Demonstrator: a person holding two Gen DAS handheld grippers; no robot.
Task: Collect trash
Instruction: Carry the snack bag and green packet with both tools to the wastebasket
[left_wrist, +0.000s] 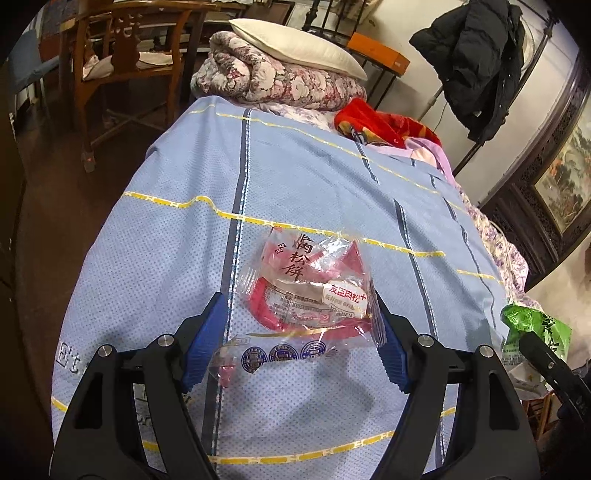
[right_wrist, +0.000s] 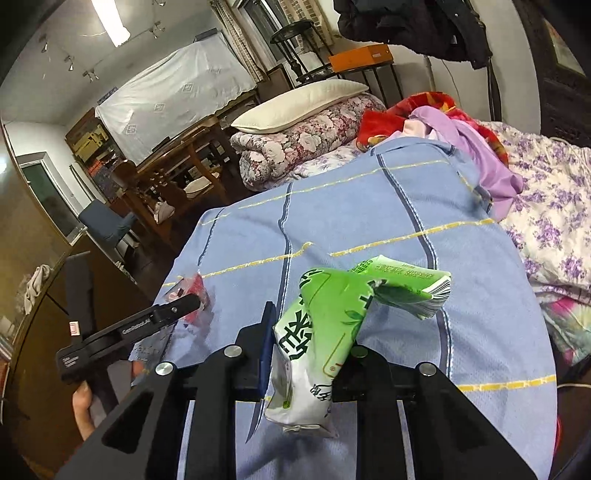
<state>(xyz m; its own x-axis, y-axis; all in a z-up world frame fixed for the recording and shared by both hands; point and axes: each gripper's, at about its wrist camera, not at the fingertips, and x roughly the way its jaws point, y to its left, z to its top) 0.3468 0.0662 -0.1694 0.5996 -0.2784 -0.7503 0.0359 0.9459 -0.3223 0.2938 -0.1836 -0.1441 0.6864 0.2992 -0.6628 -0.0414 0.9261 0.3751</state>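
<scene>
Two crinkly wrappers: red (left_wrist: 306, 291) loose between open left tongs (left_wrist: 299, 332), green (right_wrist: 332, 325) pinched.

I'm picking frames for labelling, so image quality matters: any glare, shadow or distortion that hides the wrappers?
Left wrist view: the clear red wrapper glints but its print reads; the left gripper shadows the blue sheet; edges bow. Right wrist view: ceiling light blown out, green packet sharp.

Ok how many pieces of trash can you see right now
2. A red and clear wrapper lies on the blue bedspread between the open left claw. A green packet is pinched in the right claw. More may be hidden.
</scene>
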